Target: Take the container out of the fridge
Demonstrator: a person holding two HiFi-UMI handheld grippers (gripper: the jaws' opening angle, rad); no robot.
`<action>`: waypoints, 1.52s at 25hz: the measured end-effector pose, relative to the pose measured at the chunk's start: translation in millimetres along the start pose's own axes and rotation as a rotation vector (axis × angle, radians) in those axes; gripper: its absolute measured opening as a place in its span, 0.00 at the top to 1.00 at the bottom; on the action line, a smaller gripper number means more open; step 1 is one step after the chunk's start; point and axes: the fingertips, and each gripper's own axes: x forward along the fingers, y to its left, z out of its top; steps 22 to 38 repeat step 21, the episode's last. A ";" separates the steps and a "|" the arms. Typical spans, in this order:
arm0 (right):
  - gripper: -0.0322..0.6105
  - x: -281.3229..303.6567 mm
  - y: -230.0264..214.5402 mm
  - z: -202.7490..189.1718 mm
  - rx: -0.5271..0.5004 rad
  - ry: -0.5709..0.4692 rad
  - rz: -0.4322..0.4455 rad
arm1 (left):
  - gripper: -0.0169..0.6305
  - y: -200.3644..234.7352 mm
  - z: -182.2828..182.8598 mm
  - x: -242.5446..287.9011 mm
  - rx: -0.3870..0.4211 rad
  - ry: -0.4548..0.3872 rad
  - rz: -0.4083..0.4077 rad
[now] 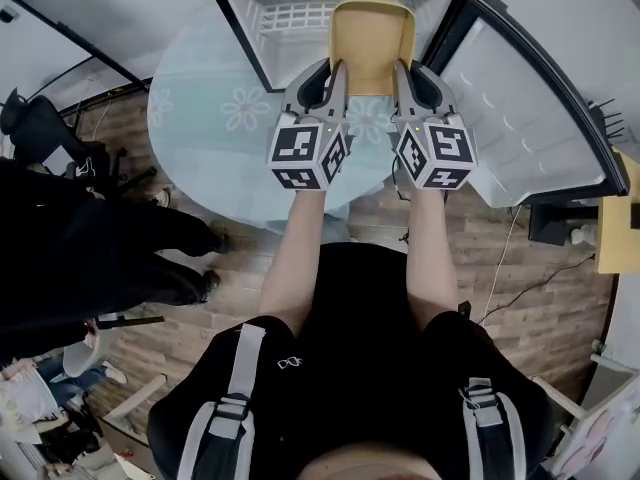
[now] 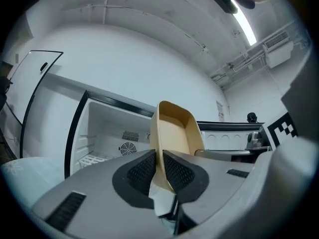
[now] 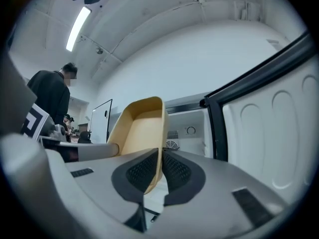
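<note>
A tan open-topped container [image 1: 372,38] hangs in front of the open white fridge [image 1: 285,18], just outside its opening. My left gripper [image 1: 325,80] is shut on the container's left wall and my right gripper [image 1: 418,80] is shut on its right wall. In the left gripper view the black pads [image 2: 142,171] pinch the thin tan wall [image 2: 172,133], with the fridge's fan grille and wire shelf behind. The right gripper view shows the same pinch at my right gripper [image 3: 160,169] on the other wall [image 3: 142,128]. The container looks empty inside.
The fridge door [image 1: 535,118] stands swung open at the right. The fridge stands on a round glass-topped table [image 1: 215,118] with flower prints. A person in black [image 1: 90,258] stands at the left, near chairs and cables on the wooden floor.
</note>
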 end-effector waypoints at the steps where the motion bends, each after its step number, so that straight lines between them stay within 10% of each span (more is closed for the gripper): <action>1: 0.91 -5.6 -0.1 1.1 -0.001 0.000 -0.001 | 0.89 -4.0 -0.1 -3.0 -0.003 0.000 -0.004; 38: 0.90 -39.6 3.7 -13.8 0.020 0.023 0.029 | 0.89 -24.4 -14.5 -27.2 0.028 0.044 -0.012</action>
